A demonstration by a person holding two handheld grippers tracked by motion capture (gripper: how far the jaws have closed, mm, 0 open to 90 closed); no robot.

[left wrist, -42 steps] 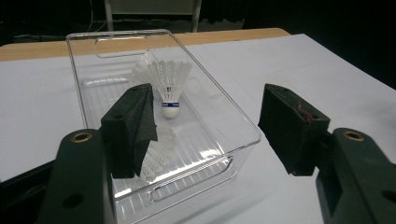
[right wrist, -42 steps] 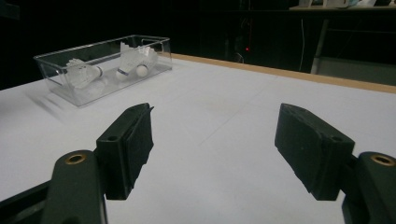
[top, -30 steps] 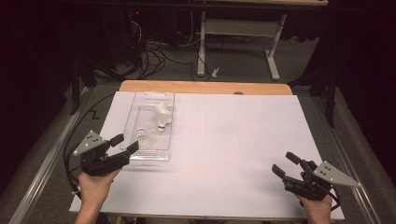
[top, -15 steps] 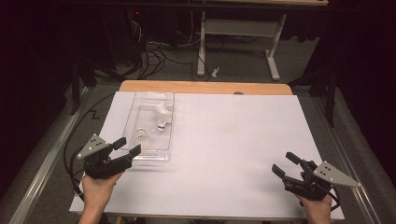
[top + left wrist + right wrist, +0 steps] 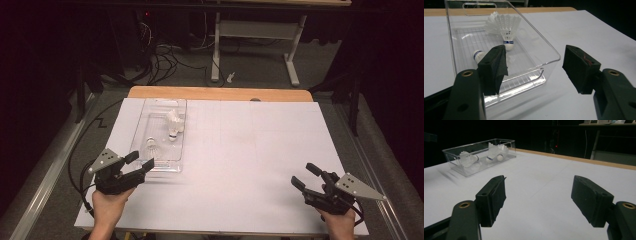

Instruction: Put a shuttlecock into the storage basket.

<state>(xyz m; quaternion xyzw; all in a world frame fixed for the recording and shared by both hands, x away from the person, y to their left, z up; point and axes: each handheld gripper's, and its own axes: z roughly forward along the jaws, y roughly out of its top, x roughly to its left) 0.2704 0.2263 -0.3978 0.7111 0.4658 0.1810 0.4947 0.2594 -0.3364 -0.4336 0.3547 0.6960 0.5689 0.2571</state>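
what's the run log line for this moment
left tongs: open, at clear bin | shuttlecocks: two, in bin | right tongs: open, empty

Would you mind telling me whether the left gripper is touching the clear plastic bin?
Cannot tell. In the left gripper view the left gripper is open at the clear plastic bin's near corner, one pad overlapping its wall; no gap or contact shows plainly.

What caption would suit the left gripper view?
Open left hand-held gripper facing a clear plastic box holding two shuttlecocks on a white table.
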